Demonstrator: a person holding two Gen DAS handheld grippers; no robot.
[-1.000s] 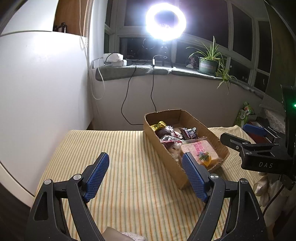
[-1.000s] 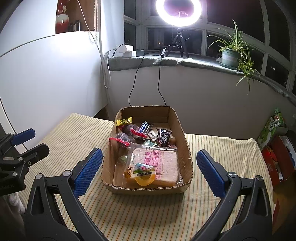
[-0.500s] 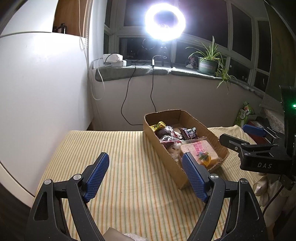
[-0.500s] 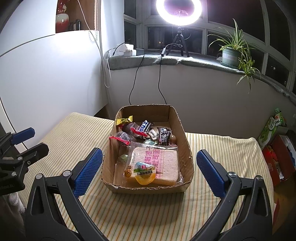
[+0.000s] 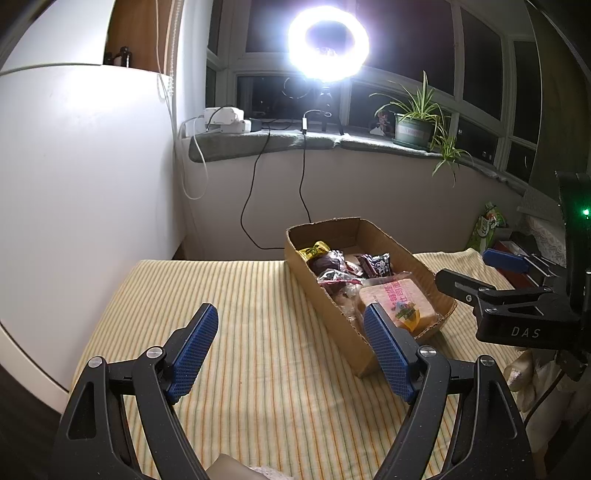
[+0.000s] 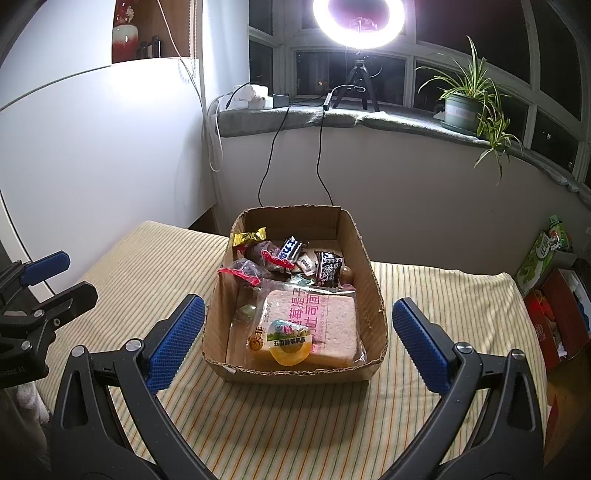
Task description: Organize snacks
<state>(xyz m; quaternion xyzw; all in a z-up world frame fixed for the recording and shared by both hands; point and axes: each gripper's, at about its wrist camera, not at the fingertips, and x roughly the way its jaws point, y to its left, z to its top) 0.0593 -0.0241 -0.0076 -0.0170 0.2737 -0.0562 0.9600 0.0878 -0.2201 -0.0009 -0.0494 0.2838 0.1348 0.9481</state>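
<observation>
A shallow cardboard box [image 6: 365, 254] stands on the striped tablecloth and holds several snacks: a wrapped pink toast slice [image 6: 325, 325], a yellow jelly cup [image 6: 290, 345], and small candy packets [image 6: 291, 249] at the back. The box also shows in the left wrist view [image 5: 332, 317]. My right gripper [image 6: 295, 336] is open and empty, its fingers straddling the box's near end above the cloth. My left gripper [image 5: 291, 347] is open and empty over bare cloth, left of the box.
The striped tablecloth [image 5: 236, 295] covers the table. A white wall [image 5: 74, 184] stands at the left. A ring light [image 6: 360, 22], cables and a potted plant [image 6: 465, 103] are on the windowsill behind. Snack bags and a red box [image 6: 554, 314] sit at the right.
Both grippers have shifted very slightly; the box sits marginally higher in the right wrist view. Nothing was taken hold of or let go.
</observation>
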